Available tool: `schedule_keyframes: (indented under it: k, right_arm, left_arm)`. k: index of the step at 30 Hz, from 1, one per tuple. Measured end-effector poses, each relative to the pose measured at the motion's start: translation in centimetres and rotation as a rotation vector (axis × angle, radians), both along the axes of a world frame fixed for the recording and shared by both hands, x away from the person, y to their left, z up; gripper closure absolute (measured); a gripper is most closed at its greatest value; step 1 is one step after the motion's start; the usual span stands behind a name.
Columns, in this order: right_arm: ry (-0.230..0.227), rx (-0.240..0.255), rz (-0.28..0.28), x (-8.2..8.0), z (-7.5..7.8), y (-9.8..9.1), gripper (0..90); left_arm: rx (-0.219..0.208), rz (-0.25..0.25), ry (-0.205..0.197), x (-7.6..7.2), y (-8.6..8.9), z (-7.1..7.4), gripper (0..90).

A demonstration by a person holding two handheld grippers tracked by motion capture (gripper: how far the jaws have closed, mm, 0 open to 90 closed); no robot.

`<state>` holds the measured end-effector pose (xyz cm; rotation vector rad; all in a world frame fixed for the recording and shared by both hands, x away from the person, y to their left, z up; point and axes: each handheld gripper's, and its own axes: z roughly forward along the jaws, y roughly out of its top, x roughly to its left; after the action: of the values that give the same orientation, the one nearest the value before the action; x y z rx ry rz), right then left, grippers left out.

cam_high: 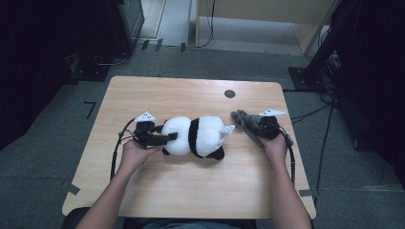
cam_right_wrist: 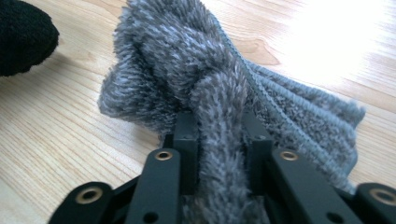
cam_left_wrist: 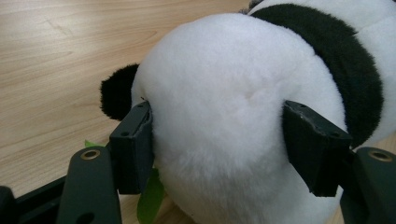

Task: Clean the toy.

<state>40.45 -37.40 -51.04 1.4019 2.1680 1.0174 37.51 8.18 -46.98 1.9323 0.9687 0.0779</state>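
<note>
A black-and-white panda plush [cam_high: 196, 136] lies on its side in the middle of the wooden table [cam_high: 191, 90]. My left gripper [cam_high: 172, 137] reaches in from the left. In the left gripper view its two black pads [cam_left_wrist: 135, 149] press into the panda's [cam_left_wrist: 233, 102] round white end, one on each side. At the right, my right gripper [cam_high: 253, 128] holds a fuzzy grey cloth [cam_high: 243, 119] just above the tabletop. In the right gripper view the jaws [cam_right_wrist: 219, 135] pinch a bunched fold of the cloth [cam_right_wrist: 196, 60], and the rest fans out beyond them.
A dark round grommet [cam_high: 229, 93] sits in the table's far middle. A white tag [cam_high: 228, 130] sticks out of the panda toward the cloth. A green leaf [cam_left_wrist: 150, 198] shows under the plush. A black plush limb [cam_right_wrist: 23, 35] lies left of the cloth.
</note>
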Motion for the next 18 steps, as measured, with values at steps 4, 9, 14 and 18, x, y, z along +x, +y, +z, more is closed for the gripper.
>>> schedule_keyframes:
  k: [4,9,14,18]
  right_arm:
    - [0.029,0.005,-0.02,0.0,0.5,-0.3,77.0]
    - [0.046,0.033,-0.04,-0.1,1.7,-0.6,78.3]
    - [0.023,0.032,-0.026,-0.4,3.1,-0.2,78.0]
    - [-0.007,0.061,-0.006,-0.8,4.5,0.4,78.1]
  left_arm:
    - [0.003,0.0,-0.004,-0.1,0.0,0.0,30.7]
    - [0.011,0.004,-0.007,-0.2,-0.1,0.2,31.0]
    - [0.018,0.015,0.004,-0.3,-0.1,0.4,30.7]
    - [0.015,0.016,0.004,-0.3,-0.1,0.4,29.9]
